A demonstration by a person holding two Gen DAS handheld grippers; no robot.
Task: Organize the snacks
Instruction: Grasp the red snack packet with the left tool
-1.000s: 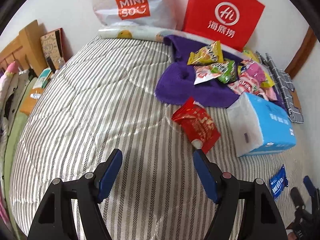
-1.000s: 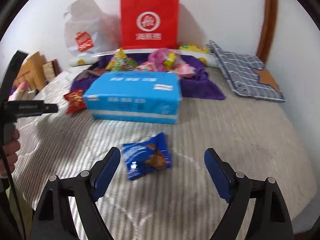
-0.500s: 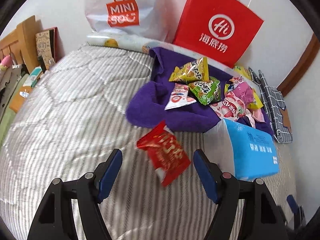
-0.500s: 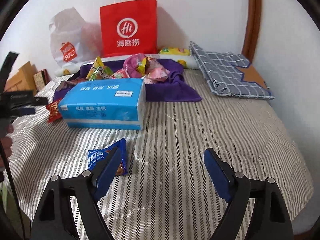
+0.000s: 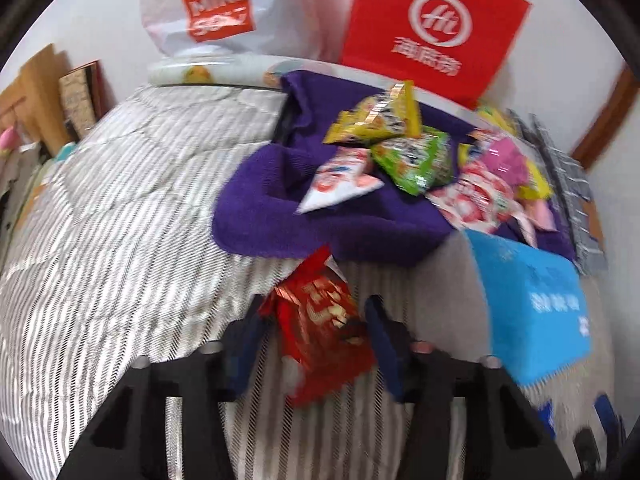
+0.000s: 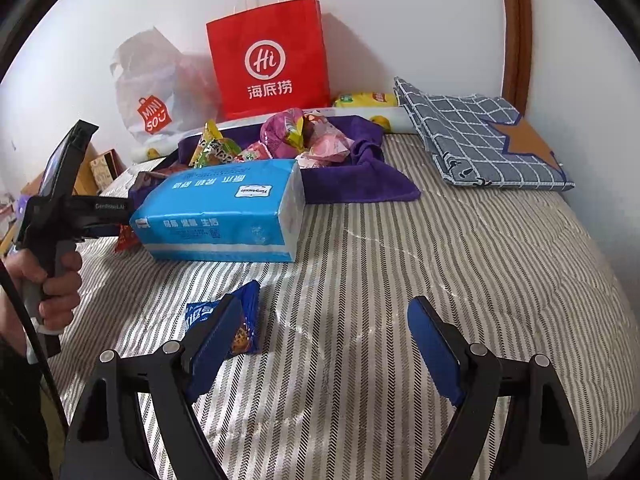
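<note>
Red and shiny, the red snack bag point(image 5: 320, 320) lies on the striped bed cover point(image 5: 120, 220), right between the two blue fingers of the left gripper point(image 5: 312, 336). The fingers are on each side of the bag, very near it, but the picture is blurry, so I cannot tell if they squeeze it or not. At 12 o'clock from the bag is the purple towel point(image 5: 264, 208) with a heap of snacks on it: a yellow bag point(image 5: 380, 116), a green bag point(image 5: 416, 160) and a white bag point(image 5: 340, 184). At 3 o'clock is the blue tissue pack point(image 5: 536, 300). Far back stands the red paper bag point(image 5: 432, 28).

The right gripper point(image 6: 324, 344) has its jaws wide apart and nothing between them. A small blue snack bag point(image 6: 244, 316) lies on the bed at 9 o'clock, partly behind the left finger point(image 6: 212, 344). At 11 o'clock the blue tissue pack sits on the bed. A hand point(image 6: 56, 284) holds the other gripper at 9 o'clock
</note>
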